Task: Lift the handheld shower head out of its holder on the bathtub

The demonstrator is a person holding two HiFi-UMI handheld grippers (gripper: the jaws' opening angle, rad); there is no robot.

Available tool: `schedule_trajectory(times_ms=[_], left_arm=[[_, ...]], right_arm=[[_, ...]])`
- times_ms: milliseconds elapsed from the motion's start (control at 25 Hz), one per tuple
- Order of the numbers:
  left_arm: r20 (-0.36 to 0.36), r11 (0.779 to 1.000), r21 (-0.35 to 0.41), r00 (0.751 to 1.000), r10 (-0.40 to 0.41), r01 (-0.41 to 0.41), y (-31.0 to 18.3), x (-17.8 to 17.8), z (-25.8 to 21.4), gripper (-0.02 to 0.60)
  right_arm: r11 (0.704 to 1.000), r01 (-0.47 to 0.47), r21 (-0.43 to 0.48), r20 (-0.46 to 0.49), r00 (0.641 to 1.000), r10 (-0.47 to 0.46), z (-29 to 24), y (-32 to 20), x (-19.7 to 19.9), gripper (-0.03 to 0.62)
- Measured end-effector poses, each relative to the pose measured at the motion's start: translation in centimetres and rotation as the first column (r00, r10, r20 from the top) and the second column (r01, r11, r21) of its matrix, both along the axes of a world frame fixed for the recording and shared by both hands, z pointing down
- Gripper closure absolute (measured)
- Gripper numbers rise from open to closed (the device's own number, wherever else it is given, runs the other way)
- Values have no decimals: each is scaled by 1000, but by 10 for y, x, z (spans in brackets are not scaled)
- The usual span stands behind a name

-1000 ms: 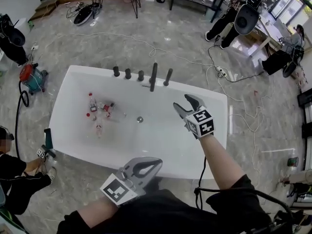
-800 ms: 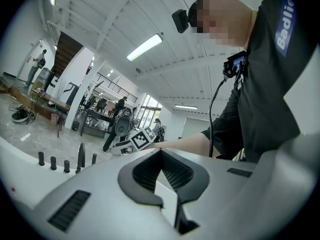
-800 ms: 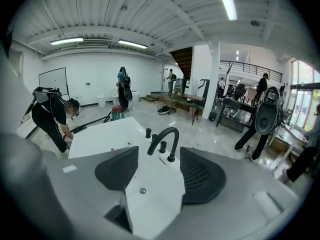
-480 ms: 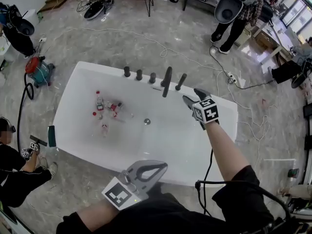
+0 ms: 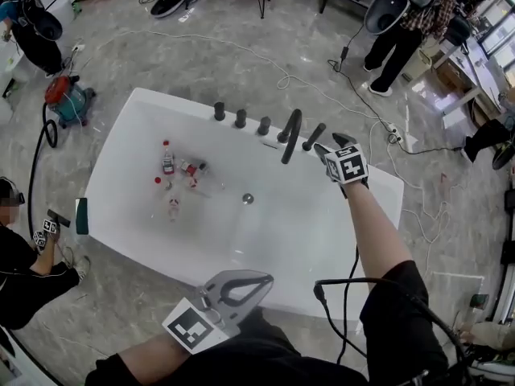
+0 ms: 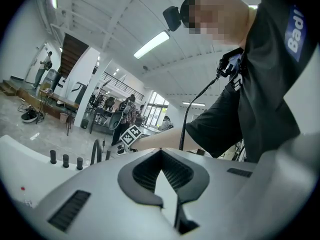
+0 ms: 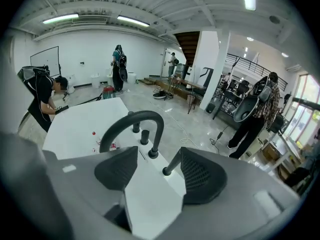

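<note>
White bathtub (image 5: 322,240) fills mid head view, dark fittings lined along its far rim. Left gripper (image 5: 261,280) sits low by the person's body, well apart from the fittings, jaws together w/ nothing in them; prob. not needed for this step. Right gripper (image 5: 330,143) is out over the far rim, jaws spread wide, empty, pads touching nothing. Arched spout (image 5: 291,131) stands just left of the target. Handheld shower head (image 5: 315,137) is a slim dark wand, leaning, base still in its holder on the rim, just off the right pad in the right gripper view. Step in hand, I'd say: approach & grasp. Best to centre the wand btwn the pads, take it mid-shaft clear of the spout, close firmly, then pull along its own tilt, not sideways.
</note>
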State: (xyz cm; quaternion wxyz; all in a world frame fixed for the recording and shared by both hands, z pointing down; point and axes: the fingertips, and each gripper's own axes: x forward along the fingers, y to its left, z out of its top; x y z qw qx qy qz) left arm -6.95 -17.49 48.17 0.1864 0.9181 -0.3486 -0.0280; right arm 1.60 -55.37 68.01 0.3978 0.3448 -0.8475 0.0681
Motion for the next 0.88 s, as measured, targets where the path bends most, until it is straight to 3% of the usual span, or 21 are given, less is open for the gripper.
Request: schedule_trajectory(times_ms=[320,520,880], left_arm=[[35,1000,10,999,-16,15,-19,-11,28,581],[45,1000,-19,999,-7,8,-21,-14,66,581],[75,999,-47,997,-8,12,-24,-19,114,581]], right_arm=[[1000,6,10,-81,997,-5,51,-51,4,356],[997,-81,-9,-42,996,81,82,-86,9,356],[992,-125,9,-46,991,125,117,-120,10,358]])
